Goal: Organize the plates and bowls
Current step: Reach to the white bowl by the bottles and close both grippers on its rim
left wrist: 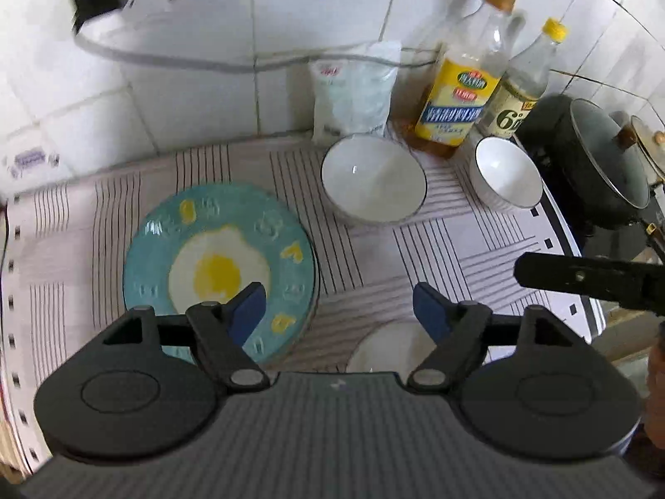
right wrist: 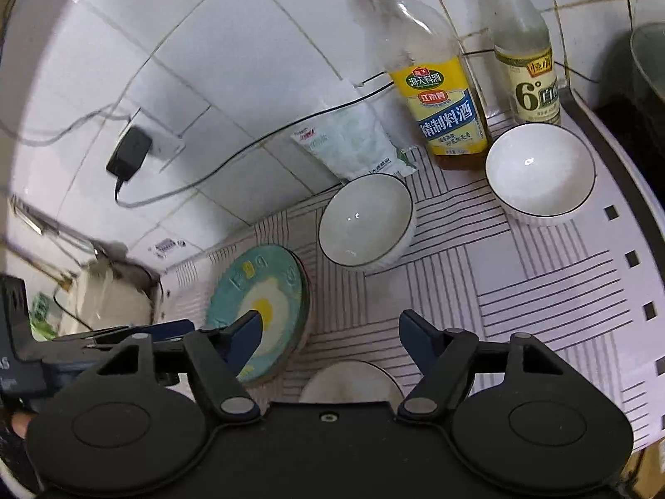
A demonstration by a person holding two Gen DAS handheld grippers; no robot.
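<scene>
Left gripper (left wrist: 338, 307) open, bottle label (right wrist: 451, 118) reads 精制料酒, another (right wrist: 534, 95) 6°

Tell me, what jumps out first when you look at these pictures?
The round teal plate with a painted fried egg grabs the eye, lying on the striped cloth at the left. Behind it sit two white bowls with thin dark rims, and by the tiled wall stands a tall yellow-labelled bottle.

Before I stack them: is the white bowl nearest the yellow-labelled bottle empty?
Empty. The bowl stands upright on the striped mat; both views show only its bare white inside with a glint of light.
</scene>
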